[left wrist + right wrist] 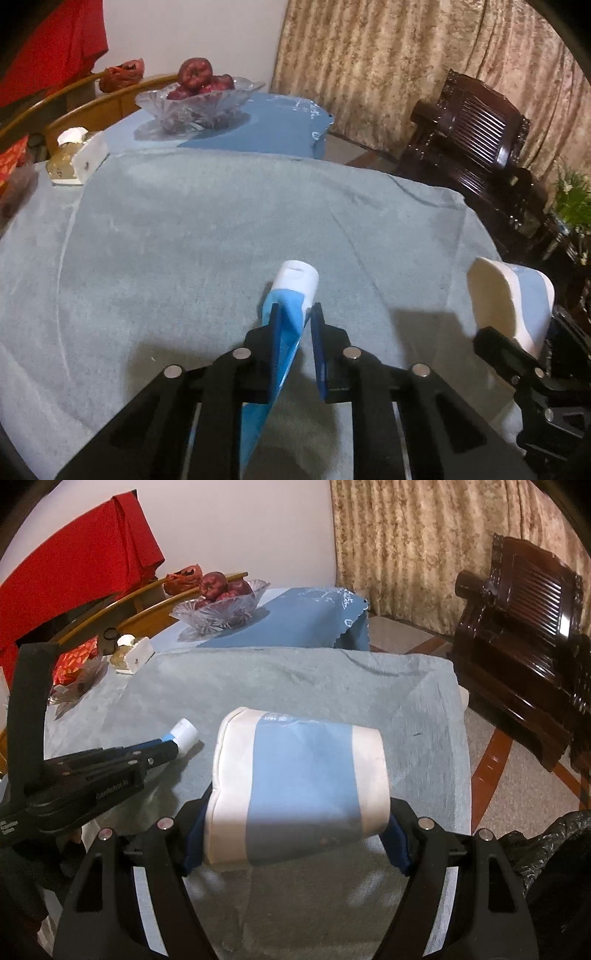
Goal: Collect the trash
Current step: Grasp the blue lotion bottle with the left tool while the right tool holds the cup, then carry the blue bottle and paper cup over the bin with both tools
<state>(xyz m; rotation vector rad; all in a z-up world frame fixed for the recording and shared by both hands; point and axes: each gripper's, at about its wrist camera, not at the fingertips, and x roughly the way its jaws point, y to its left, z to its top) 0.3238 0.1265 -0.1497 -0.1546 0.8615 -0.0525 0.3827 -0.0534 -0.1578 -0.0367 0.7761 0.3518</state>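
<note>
One blue-and-white squeezed tube (291, 295), one crushed white-and-blue paper cup (295, 786), one clear cut-glass fruit bowl (195, 105), one dark carved wooden armchair (517, 635), two black grippers.

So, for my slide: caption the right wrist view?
Right gripper clamps a paper cup; left gripper holds a tube.

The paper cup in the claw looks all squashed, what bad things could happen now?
1. The right claw squeezes the paper cup flat at its sides; it might crumple further or slip out.
2. The left claw pinches the blue tube only near its white cap; the long tail could swing and twist loose.
</note>
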